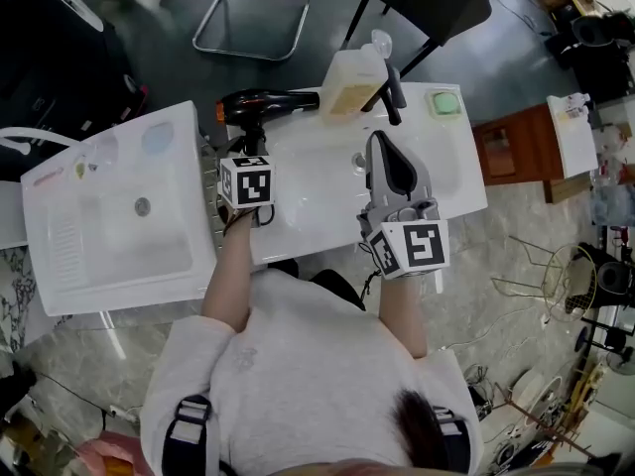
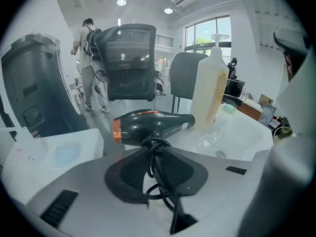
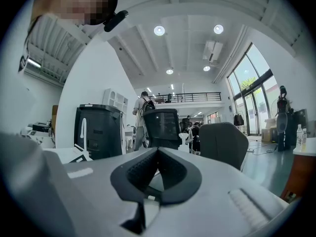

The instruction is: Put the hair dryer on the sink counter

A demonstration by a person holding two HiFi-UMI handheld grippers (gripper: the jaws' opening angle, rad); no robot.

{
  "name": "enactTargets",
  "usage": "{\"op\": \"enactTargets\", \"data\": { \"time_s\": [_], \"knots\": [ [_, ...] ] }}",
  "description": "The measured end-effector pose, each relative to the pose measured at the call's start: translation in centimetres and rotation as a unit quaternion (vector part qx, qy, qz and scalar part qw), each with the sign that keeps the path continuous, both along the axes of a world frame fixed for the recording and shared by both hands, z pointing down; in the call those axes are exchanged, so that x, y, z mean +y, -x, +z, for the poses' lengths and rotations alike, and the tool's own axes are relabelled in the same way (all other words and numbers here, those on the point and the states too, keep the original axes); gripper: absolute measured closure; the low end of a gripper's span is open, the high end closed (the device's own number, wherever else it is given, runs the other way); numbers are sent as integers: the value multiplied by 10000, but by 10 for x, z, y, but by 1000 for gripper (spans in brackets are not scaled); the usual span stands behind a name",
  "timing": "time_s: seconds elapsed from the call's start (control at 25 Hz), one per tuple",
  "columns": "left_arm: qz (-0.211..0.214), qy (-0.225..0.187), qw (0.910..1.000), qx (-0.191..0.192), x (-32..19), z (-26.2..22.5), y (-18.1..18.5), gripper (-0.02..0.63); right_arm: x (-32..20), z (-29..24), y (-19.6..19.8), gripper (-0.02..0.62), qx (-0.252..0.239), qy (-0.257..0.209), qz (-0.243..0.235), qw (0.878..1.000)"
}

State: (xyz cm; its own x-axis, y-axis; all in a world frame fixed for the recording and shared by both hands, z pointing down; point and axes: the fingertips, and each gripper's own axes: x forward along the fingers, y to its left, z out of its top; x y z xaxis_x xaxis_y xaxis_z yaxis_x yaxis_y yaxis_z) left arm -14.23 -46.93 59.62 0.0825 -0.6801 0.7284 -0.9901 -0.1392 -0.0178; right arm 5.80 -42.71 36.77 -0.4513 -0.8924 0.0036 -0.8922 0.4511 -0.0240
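The black hair dryer (image 1: 263, 107) with an orange ring lies on the white sink counter (image 1: 317, 206) at its back left edge. It points right, and its handle points toward me. My left gripper (image 1: 250, 152) is right at that handle. In the left gripper view the dryer (image 2: 153, 125) fills the middle. Its looped black cord (image 2: 158, 174) runs down between the pads of my left gripper (image 2: 155, 154), which stand a little apart. My right gripper (image 1: 380, 145) hovers over the basin, shut and empty. In its own view the right gripper (image 3: 157, 157) tilts up toward the room.
A pale yellow pump bottle (image 1: 354, 79) stands just right of the dryer's nozzle, next to a black faucet (image 1: 392, 92). A green soap (image 1: 445, 101) sits at the back right corner. A second white basin unit (image 1: 109, 216) adjoins on the left. Chairs stand beyond the counter.
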Motion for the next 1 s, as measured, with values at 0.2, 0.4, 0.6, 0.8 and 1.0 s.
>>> {"op": "enactTargets", "data": {
  "time_s": [0.2, 0.4, 0.6, 0.8, 1.0],
  "knots": [
    [-169, -590, 9981, -9, 13, -33, 8, 598, 9, -5, 10, 584, -65, -92, -324, 9994],
    [-141, -1324, 9911, 54, 37, -81, 2, 598, 25, -12, 17, 584, -132, -60, -719, 9973],
    [-387, -1993, 9788, 277, 64, -130, 1, 598, 41, -20, 21, 584, -216, -153, -1190, 9925],
    [-542, -2538, 9650, 380, 95, -173, -2, 598, 59, -26, 14, 584, -114, -315, -1358, 9902],
    [-566, -2996, 9517, 360, 130, -210, -9, 600, 73, -35, -1, 584, -275, -381, -1320, 9901]
  ]
}}
